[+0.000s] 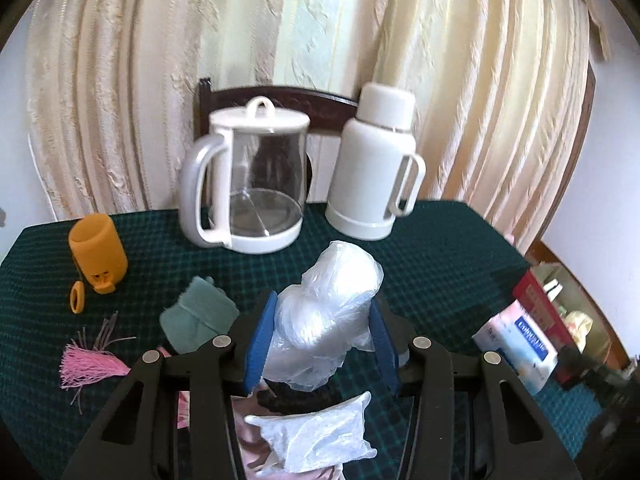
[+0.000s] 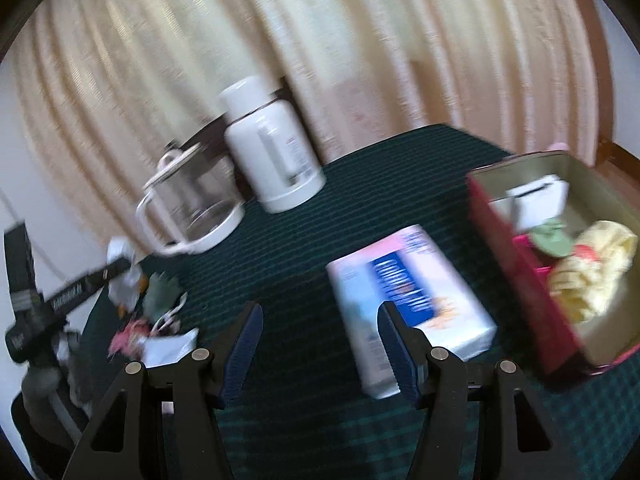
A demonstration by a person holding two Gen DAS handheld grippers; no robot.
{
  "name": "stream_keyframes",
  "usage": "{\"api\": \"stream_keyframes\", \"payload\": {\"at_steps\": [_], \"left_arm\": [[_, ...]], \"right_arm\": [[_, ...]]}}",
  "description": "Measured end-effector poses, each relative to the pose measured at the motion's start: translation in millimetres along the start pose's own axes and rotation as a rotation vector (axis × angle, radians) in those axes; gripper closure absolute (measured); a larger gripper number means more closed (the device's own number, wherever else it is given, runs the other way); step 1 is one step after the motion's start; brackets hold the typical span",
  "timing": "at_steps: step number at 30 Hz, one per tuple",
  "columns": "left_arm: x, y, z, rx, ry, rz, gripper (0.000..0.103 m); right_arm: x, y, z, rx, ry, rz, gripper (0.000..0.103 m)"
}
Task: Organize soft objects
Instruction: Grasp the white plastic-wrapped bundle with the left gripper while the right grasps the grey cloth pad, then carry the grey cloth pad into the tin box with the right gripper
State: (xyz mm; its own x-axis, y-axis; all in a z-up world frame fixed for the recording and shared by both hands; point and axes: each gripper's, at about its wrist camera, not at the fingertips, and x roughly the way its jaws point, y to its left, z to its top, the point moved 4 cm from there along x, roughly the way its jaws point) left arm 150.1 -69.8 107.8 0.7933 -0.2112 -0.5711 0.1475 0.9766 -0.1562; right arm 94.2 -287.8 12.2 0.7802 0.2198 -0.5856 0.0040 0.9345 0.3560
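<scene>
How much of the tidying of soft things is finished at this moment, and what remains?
Partly done. The red box already holds a yellow cloth and some other items. In hand: the left gripper is shut on a crumpled plastic bag. The right gripper is open and holds nothing. Left on the table: a green cloth, a pink tassel and another plastic bag.

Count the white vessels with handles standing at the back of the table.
2. The glass jug with the white lid stands on the left; the white thermos flask stands to its right, apart from it. Both are upright in front of the curtain.
</scene>
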Motion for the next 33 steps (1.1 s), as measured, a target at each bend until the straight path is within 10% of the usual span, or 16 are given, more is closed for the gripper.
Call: {"api": "stream_keyframes", "payload": {"at_steps": [16,33], "left_arm": [[-37.6,34.5,9.6,-0.064,-0.073,-0.002,0.056],[-40.8,69.4,11.4,-0.120,-0.088,-0.002,0.056]], "right_arm": [[77.5,123.5,-53.0,-0.233,0.288,0.224,0.016],[129.5,175.7,-68.3,-0.294,0.331,0.177,0.015]]}}
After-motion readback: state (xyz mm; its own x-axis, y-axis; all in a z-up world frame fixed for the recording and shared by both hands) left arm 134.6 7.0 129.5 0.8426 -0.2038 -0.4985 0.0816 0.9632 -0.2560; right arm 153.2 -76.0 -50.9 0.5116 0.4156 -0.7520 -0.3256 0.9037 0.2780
